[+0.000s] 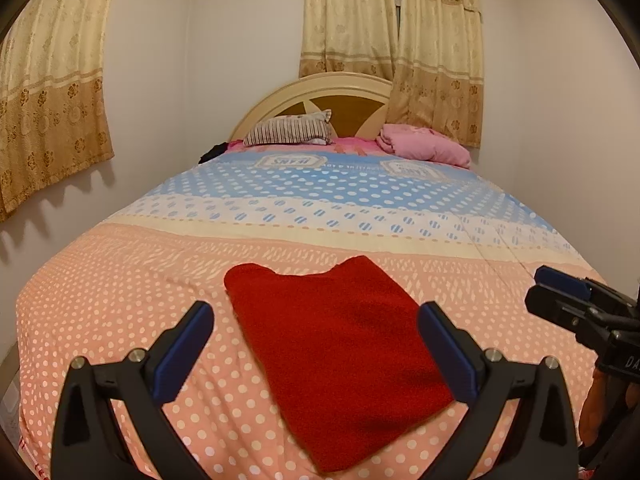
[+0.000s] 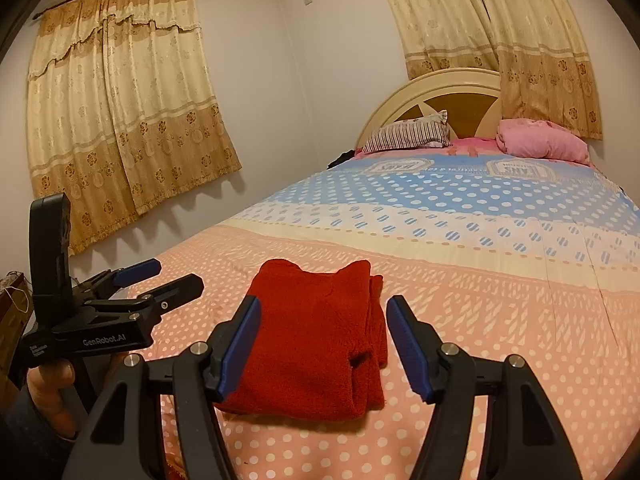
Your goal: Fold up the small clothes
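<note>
The red garment (image 1: 336, 360) (image 2: 316, 336) lay folded into a flat, roughly rectangular bundle near the foot of the bed, on the peach, white-dotted part of the cover. Its fabric looked thick and fuzzy, like fleece or knit. Two rounded corners stood up at its far edge with a shallow dip between them. In the right wrist view, stacked layers showed along its right side, with a small dark gap between folds. Nothing touched it.
</note>
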The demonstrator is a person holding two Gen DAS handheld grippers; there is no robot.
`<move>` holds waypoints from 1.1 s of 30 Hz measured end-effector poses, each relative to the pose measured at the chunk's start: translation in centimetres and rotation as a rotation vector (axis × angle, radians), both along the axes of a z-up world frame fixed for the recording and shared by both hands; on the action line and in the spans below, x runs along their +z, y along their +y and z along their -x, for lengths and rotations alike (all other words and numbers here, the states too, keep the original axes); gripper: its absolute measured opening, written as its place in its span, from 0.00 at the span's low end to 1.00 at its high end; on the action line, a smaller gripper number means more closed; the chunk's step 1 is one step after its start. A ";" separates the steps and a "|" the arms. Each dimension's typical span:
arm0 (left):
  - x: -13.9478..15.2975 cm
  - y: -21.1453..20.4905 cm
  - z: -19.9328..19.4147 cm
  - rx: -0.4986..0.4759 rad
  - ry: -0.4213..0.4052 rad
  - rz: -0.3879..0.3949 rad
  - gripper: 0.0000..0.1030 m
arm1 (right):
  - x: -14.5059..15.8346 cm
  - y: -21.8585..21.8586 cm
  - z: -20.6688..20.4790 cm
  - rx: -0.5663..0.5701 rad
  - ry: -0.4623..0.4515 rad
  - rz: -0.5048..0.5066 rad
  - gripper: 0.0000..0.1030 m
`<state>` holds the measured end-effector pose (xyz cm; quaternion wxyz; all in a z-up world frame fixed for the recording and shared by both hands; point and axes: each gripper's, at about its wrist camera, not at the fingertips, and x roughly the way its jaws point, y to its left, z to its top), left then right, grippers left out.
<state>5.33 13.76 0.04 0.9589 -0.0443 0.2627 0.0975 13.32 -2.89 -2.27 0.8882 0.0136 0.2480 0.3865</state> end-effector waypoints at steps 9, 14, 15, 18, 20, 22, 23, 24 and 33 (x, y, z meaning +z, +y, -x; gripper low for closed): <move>-0.4 -0.5 -0.1 -0.006 0.012 -0.003 1.00 | -0.2 -0.2 -0.1 -0.006 0.019 -0.012 0.64; -0.5 -0.8 -0.1 -0.012 0.015 -0.003 1.00 | -0.4 -0.3 -0.1 -0.010 0.031 -0.015 0.64; -0.5 -0.8 -0.1 -0.013 0.014 -0.004 1.00 | -0.5 -0.3 0.0 -0.009 0.031 -0.015 0.64; -0.5 -0.9 -0.1 -0.013 0.012 -0.005 1.00 | -0.4 -0.3 0.0 -0.012 0.030 -0.017 0.64; -0.5 -0.9 -0.1 -0.014 0.012 -0.005 1.00 | -0.5 -0.4 0.1 -0.010 0.029 -0.020 0.64; -0.5 -0.9 -0.1 -0.014 0.013 -0.005 1.00 | -0.5 -0.4 0.2 -0.010 0.024 -0.022 0.64; -0.5 -0.9 -0.1 -0.015 0.013 -0.004 1.00 | -0.6 -0.4 0.3 -0.010 0.024 -0.023 0.64; -0.5 -1.0 -0.1 -0.014 0.013 -0.004 1.00 | -0.6 -0.5 0.3 -0.010 0.024 -0.023 0.64; -0.5 -1.0 -0.1 -0.015 0.015 -0.004 1.00 | -0.6 -0.6 0.4 -0.011 0.030 -0.027 0.64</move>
